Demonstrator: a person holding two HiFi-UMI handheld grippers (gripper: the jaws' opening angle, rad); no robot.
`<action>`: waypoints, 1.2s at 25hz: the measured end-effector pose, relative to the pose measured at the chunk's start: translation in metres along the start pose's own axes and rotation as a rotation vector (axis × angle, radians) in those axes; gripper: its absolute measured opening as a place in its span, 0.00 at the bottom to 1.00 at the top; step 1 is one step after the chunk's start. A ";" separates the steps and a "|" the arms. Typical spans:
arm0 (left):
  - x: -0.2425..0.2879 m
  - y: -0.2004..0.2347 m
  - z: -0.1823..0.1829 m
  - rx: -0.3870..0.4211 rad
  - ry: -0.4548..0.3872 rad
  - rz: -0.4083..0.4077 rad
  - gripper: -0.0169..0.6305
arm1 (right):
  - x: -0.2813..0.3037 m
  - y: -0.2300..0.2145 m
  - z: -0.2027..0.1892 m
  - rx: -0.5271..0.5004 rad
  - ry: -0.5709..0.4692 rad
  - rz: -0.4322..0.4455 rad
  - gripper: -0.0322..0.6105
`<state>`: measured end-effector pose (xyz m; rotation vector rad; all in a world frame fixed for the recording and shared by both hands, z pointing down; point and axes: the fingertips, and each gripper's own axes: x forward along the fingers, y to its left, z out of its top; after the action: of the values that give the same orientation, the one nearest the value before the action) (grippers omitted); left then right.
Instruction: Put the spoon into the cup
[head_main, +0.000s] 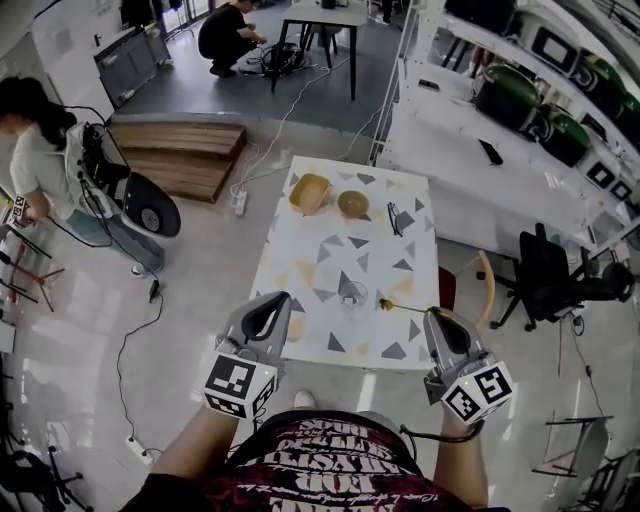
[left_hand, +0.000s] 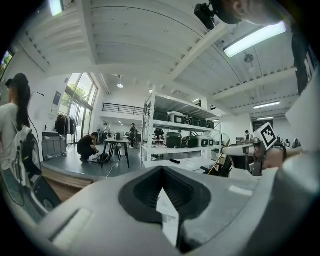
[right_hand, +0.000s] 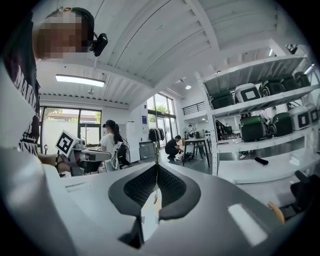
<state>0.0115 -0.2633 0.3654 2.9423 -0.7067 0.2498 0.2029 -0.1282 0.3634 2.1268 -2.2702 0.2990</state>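
Just ahead of the right hand-held gripper (head_main: 441, 318), jaws together and empty like the left hand-held gripper (head_main: 268, 307), the spoon (head_main: 401, 306) lies on the counter (head_main: 292, 250) beside the cup (head_main: 353, 296), which a hasty reach could topple.

There is one white triangle-patterned desk (head_main: 285, 262); one clear glass cup (head_main: 353, 297); one thin gold metal spoon (head_main: 400, 306); two yellowish bowls, squarish bowl (head_main: 309, 192) and round bowl (head_main: 352, 204); two grey tongs, left tongs (head_main: 278, 303), right tongs (head_main: 434, 315).
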 end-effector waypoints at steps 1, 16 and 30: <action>0.001 0.002 -0.001 0.000 0.000 -0.003 0.03 | 0.002 0.001 0.001 -0.006 -0.001 -0.002 0.11; 0.046 0.010 -0.025 -0.032 0.065 -0.019 0.03 | 0.039 -0.036 -0.020 0.058 0.039 0.005 0.11; 0.111 0.026 -0.044 -0.066 0.105 0.057 0.03 | 0.100 -0.086 -0.061 0.103 0.160 0.116 0.11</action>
<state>0.0908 -0.3287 0.4308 2.8261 -0.7688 0.3748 0.2738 -0.2229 0.4484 1.9381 -2.3369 0.5787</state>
